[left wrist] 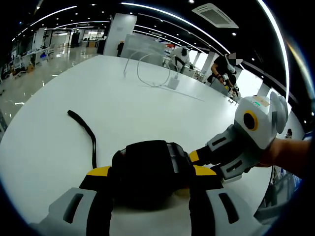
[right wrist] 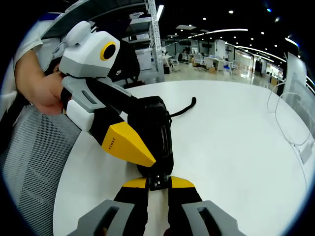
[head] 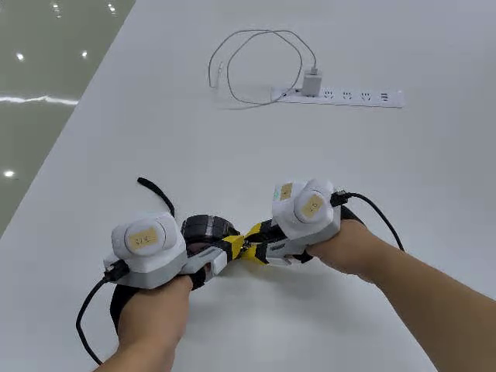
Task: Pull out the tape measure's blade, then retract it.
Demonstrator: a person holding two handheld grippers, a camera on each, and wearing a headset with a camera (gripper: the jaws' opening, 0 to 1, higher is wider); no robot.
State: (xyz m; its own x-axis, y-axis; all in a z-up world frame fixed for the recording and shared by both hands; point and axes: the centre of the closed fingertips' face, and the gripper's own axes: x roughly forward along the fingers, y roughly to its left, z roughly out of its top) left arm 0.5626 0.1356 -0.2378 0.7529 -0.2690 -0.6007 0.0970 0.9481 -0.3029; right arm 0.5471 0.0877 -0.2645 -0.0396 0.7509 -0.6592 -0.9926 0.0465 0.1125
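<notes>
A black tape measure rests on the white table, with its black wrist strap trailing to the far left. My left gripper is shut on the case; in the left gripper view the case sits between the yellow-tipped jaws of that gripper. My right gripper meets it from the right. In the right gripper view that gripper is shut on the small dark blade tip at the mouth of the case. No length of blade shows between them.
A white power strip with a white charger and a looped white cable lies at the far side of the table. The table's left edge runs diagonally, with shiny floor beyond. Black cords trail from both grippers.
</notes>
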